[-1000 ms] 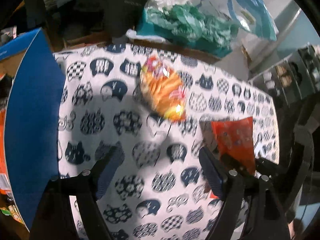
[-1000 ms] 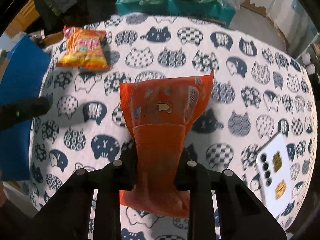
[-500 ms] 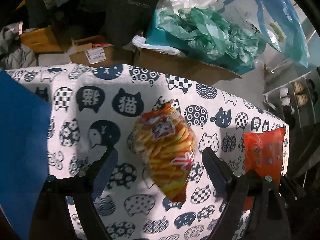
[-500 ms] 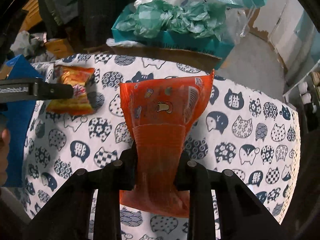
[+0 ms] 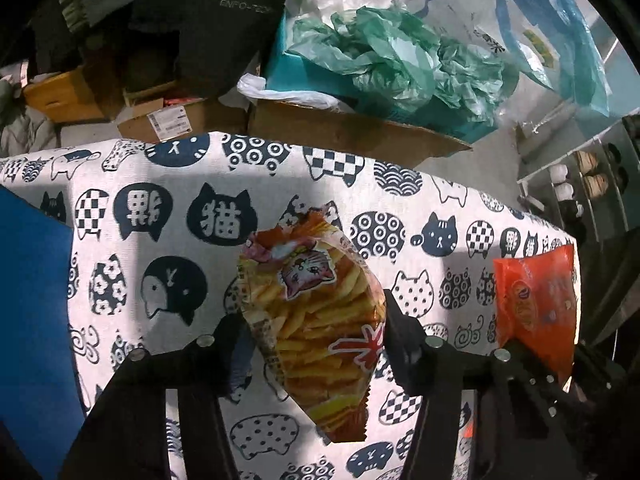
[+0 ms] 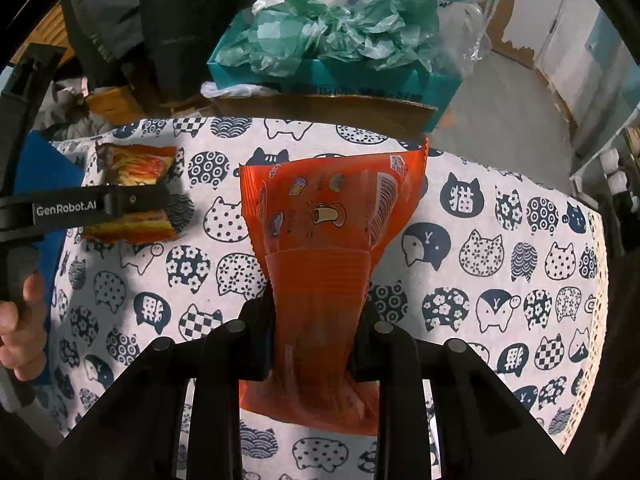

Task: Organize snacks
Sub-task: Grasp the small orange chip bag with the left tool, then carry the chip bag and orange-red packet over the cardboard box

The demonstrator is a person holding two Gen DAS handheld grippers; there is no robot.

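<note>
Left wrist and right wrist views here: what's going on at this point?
A person holds a gripper in each hand over a table with a cat-print cloth. The right gripper is shut on an orange plastic snack pouch, held up off the cloth. The left gripper has its fingers on either side of a crinkly yellow-and-red bag of fries-like chips; a firm pinch cannot be confirmed. A blue panel lies at the left.

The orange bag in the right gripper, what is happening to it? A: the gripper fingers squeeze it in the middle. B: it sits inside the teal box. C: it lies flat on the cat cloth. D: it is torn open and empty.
A: the right gripper has its two fingers pressed into the orange bag, which pinches to a narrow waist there and stands up above the cat cloth.
</note>
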